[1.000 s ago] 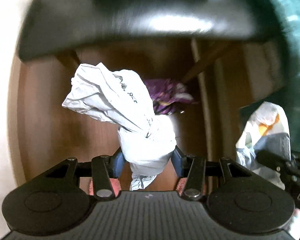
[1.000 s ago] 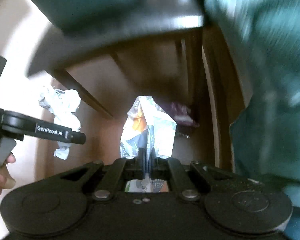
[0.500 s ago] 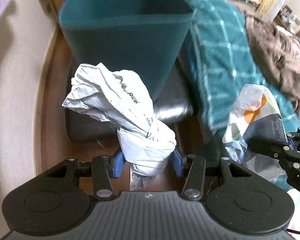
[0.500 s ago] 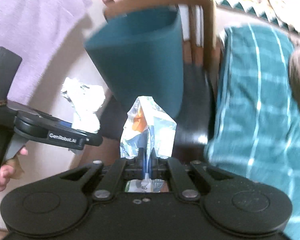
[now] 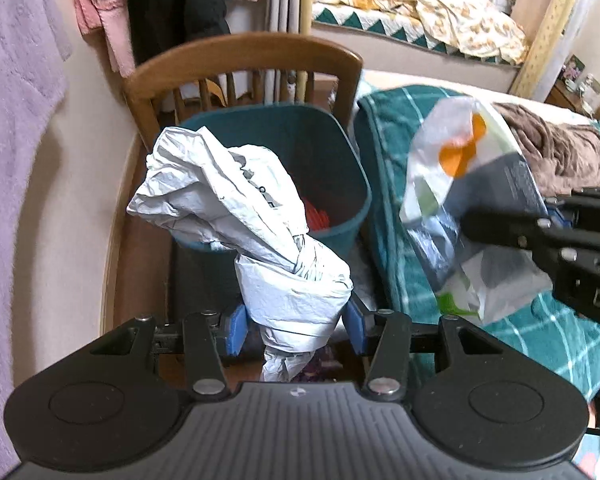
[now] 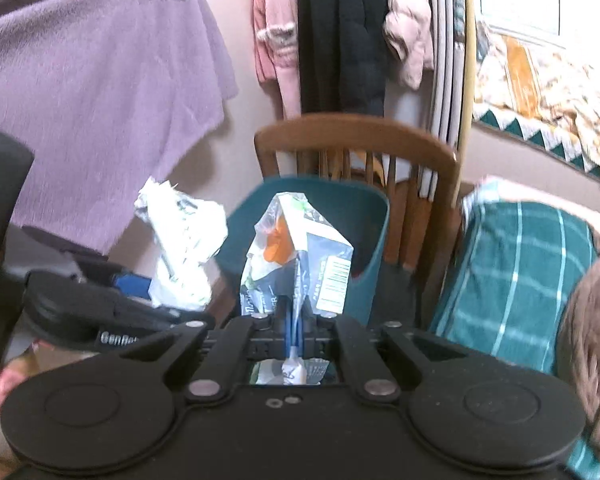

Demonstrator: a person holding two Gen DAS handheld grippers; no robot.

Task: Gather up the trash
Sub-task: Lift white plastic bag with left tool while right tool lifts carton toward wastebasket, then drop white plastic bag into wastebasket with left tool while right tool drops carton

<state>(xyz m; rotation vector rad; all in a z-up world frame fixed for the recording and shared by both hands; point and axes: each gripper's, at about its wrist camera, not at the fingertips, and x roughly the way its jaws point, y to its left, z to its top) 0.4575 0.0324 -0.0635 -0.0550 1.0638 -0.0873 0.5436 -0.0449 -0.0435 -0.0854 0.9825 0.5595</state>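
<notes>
- Your left gripper (image 5: 294, 326) pinched a crumpled white bag (image 5: 240, 216) between blue pads (image 5: 235, 330).
- Your right gripper (image 6: 294, 320) was pressed tight on a flattened printed wrapper (image 6: 300, 256).
- Just ahead of both tools stood a teal bin (image 5: 340, 168) on a wooden chair (image 5: 240, 56), something red inside.

Crumpled white paper (image 5: 236, 200), printed wrapper (image 6: 296, 256), teal bin (image 5: 340, 152)

Both grippers have been raised from beneath the wooden chair (image 5: 240, 60) — the open top of the teal plastic bin (image 5: 352, 168) on it is now seen from above.
</notes>
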